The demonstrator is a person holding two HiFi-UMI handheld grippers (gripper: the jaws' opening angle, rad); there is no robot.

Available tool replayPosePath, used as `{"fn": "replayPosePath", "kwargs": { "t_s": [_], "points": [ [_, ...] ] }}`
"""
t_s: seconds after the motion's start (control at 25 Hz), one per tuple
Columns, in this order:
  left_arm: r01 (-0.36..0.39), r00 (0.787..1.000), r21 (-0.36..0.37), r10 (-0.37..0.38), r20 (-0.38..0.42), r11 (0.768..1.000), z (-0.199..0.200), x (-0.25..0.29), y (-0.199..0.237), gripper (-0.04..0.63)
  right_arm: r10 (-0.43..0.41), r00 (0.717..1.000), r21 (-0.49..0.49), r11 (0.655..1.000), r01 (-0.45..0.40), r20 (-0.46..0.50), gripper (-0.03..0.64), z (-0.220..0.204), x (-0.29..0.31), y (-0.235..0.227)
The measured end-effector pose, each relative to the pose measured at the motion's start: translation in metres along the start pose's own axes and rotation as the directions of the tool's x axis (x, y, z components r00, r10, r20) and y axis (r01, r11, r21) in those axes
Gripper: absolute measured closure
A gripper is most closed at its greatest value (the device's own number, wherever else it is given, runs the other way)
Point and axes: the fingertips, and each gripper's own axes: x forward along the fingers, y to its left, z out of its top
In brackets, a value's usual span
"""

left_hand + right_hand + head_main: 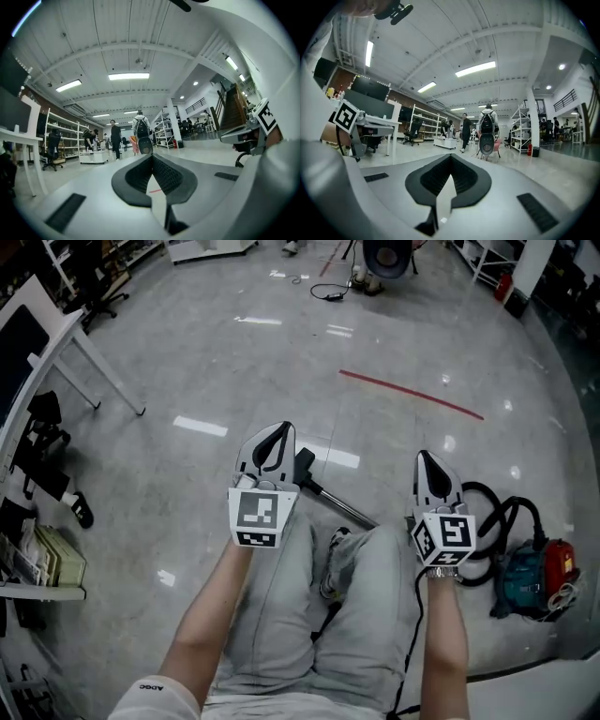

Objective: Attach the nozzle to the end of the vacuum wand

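Note:
In the head view a silver vacuum wand (339, 501) lies on the grey floor between my two grippers. It has a black piece (306, 463) at its far end, and its near end is hidden behind the person's knee. A teal and red vacuum canister (531, 576) with a looped black hose (488, 512) stands at the right. My left gripper (283, 430) (152, 157) and right gripper (423, 457) (451, 156) are held up above the lap, pointing level into the room. Both are shut with nothing between the pads, well above the wand.
A white table (89, 352) and shelving with dark items (42, 493) stand at the left. A red tape line (412, 395) crosses the floor ahead and a cable (328, 292) lies farther off. People (139, 133) (487, 129) stand far off among white racks.

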Motion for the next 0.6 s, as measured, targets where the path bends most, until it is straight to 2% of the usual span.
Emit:
{"fn": "replayPosePath", "kwargs": {
  "t_s": [0.16, 0.24, 0.36, 0.48, 0.6],
  "points": [
    [-0.013, 1.000, -0.063, 0.015, 0.020, 0.998, 0.009, -0.022, -0.002, 0.586, 0.000, 1.000, 0.031, 1.000, -0.001, 0.016, 0.614, 0.008, -0.014, 0.010],
    [-0.003, 1.000, -0.061, 0.003, -0.002, 0.998, -0.001, -0.027, -0.008, 0.585, -0.006, 1.000, 0.044, 0.999, 0.007, -0.014, 0.614, -0.004, -0.018, 0.018],
    [0.035, 0.998, -0.031, -0.036, -0.054, 0.999, -0.016, -0.025, -0.021, 0.584, -0.048, 0.997, 0.050, 0.997, 0.051, -0.061, 0.614, -0.017, -0.020, 0.012],
    [0.085, 0.992, 0.053, -0.080, -0.100, 0.995, -0.024, -0.017, -0.032, 0.584, -0.088, 0.990, 0.063, 0.993, 0.095, -0.110, 0.615, -0.027, -0.022, -0.010],
    [0.060, 0.994, 0.083, -0.052, -0.093, 0.995, -0.025, -0.023, -0.023, 0.586, -0.098, 0.986, 0.017, 0.995, 0.101, -0.135, 0.615, -0.033, -0.030, -0.020]
  ]
}}
